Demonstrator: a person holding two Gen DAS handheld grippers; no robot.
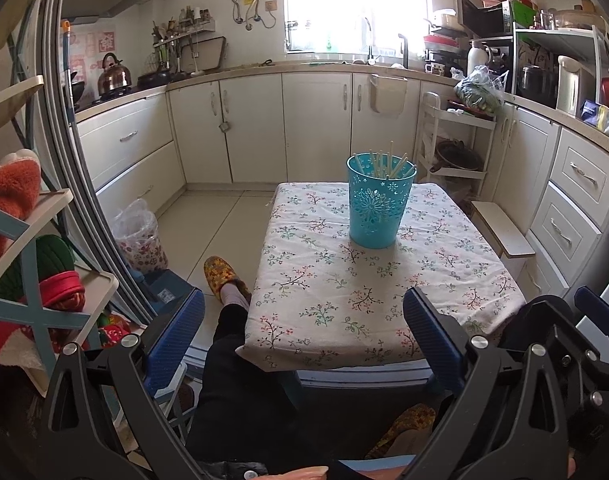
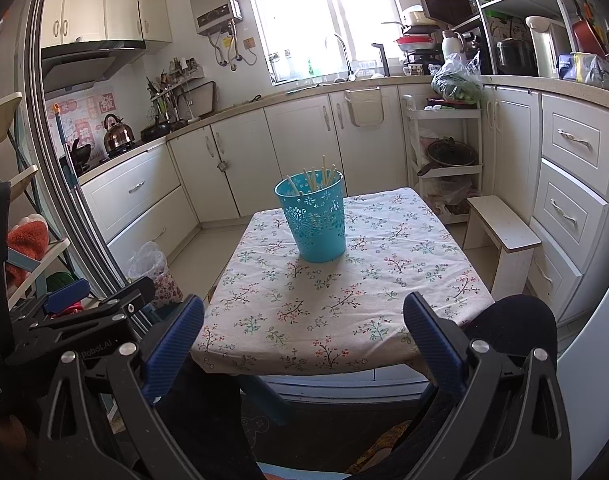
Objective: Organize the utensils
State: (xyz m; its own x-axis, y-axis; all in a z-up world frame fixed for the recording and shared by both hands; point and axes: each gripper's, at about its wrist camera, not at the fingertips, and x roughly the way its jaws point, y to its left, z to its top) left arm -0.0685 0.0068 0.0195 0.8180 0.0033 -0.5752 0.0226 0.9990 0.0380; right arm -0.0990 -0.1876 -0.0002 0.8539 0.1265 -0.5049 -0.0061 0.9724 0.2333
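Across the middle of the kitchen stands the worktop (image 1: pixel 384 300), a small table draped in a floral cloth whose near edge hangs over toward the person's dark-clad knees. Cream cabinets run along the far wall and the right side, and a small white stool (image 2: pixel 500 228) sits just beside the worktop's right edge.

Toward the far half of the cloth, near its centre line, stands the turquoise cutout holder (image 1: pixel 380 204), upright and alone; nothing else lies on the cloth. It looks like thin pierced plastic, so probably light, a little flexible at the rim, and easy to tip if nudged high up. A hold low on its wall, or a pinch over the rim, would likely be steadiest.

Inside it stand the pale chopsticks (image 1: pixel 384 166), leaning loosely in different directions with only their upper ends showing above the rim. They seem stiff, thin, light and smooth, so liable to slip or swivel; a pinch across the exposed upper shaft, squarely between the pads, is the sensible hold, one or two at a time.

Nearest of all, the left tool (image 1: pixel 304 336) and the right tool (image 2: pixel 304 336) both hover short of the worktop's near edge, blue pads spread wide, each empty.
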